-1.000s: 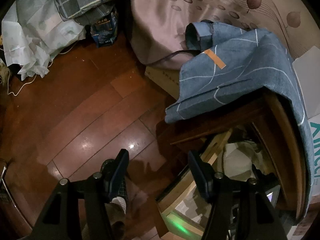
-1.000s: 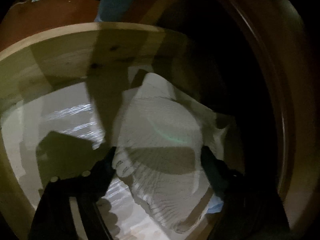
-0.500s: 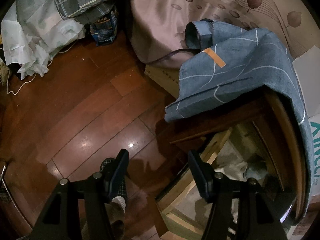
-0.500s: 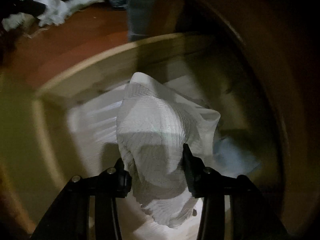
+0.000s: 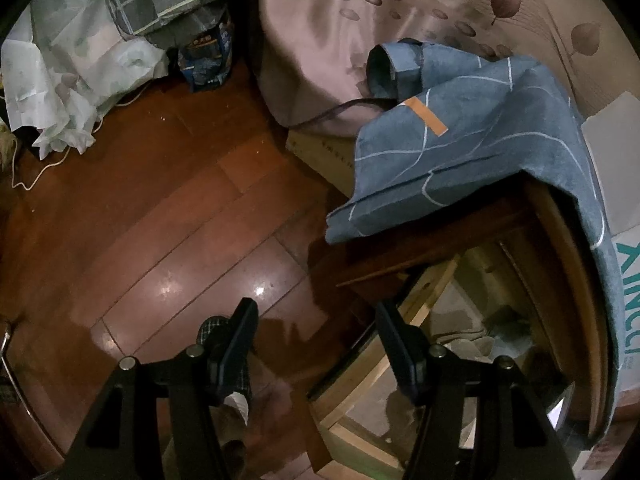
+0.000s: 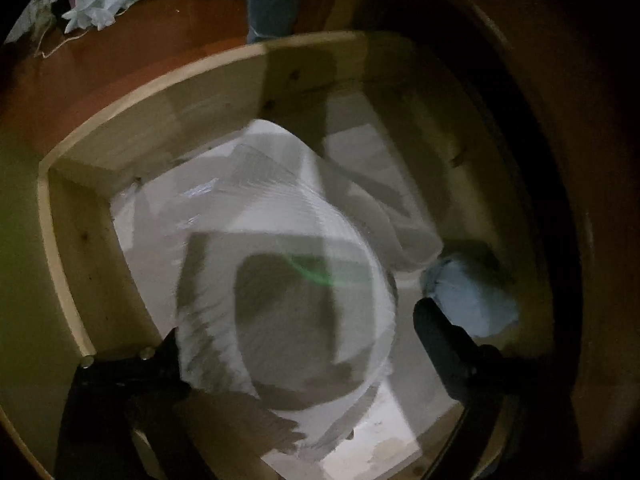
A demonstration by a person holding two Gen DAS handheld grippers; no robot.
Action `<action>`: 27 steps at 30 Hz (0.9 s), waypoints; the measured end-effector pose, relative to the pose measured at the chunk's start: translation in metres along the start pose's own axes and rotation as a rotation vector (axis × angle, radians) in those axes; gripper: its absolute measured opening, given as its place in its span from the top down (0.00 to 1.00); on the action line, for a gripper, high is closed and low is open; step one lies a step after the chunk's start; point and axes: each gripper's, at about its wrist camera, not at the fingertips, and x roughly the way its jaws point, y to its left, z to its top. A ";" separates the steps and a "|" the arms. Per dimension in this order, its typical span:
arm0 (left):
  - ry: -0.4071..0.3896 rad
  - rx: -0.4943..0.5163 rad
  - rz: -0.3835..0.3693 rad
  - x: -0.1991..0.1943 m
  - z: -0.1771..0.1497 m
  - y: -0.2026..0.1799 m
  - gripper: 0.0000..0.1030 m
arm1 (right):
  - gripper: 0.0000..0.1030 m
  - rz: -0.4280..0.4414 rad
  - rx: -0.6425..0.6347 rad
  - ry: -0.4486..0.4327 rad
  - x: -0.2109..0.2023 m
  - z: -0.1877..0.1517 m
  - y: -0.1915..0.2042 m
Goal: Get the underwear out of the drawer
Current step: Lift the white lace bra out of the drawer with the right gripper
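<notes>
A white ribbed underwear (image 6: 304,220) lies bunched in the open pale-wood drawer (image 6: 160,96). My right gripper (image 6: 298,322) hangs over it and its jaws are opening wide. The cloth sits between them, and the right finger (image 6: 436,328) stands clear of it. A small light-blue garment (image 6: 468,296) lies at the drawer's right side. In the left wrist view my left gripper (image 5: 316,308) stands open and holds nothing, above the floor by the drawer's front rim (image 5: 424,304). Pale cloth (image 5: 460,344) shows inside the drawer.
A blue patterned cloth (image 5: 472,148) drapes over the dark wooden cabinet above the drawer. A bed with a pink cover (image 5: 360,8) stands behind it. White crumpled sheets (image 5: 68,68) and a small box (image 5: 208,52) lie on the wood floor. A person's foot (image 5: 224,344) is below the left gripper.
My right gripper closed on the white underwear and raised it half a second ago. Now its jaws have spread wide and the cloth sits loose between them. The left gripper stayed still.
</notes>
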 end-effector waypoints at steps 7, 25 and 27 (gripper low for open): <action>0.014 0.009 0.005 0.003 -0.001 -0.001 0.39 | 0.23 0.017 0.011 0.033 0.027 0.005 -0.005; 0.022 0.064 0.066 0.016 -0.009 -0.009 0.39 | 0.56 0.031 0.066 0.024 -0.020 -0.014 -0.011; 0.031 0.061 0.071 0.019 -0.010 -0.009 0.39 | 0.56 0.040 0.105 0.000 -0.033 -0.020 -0.016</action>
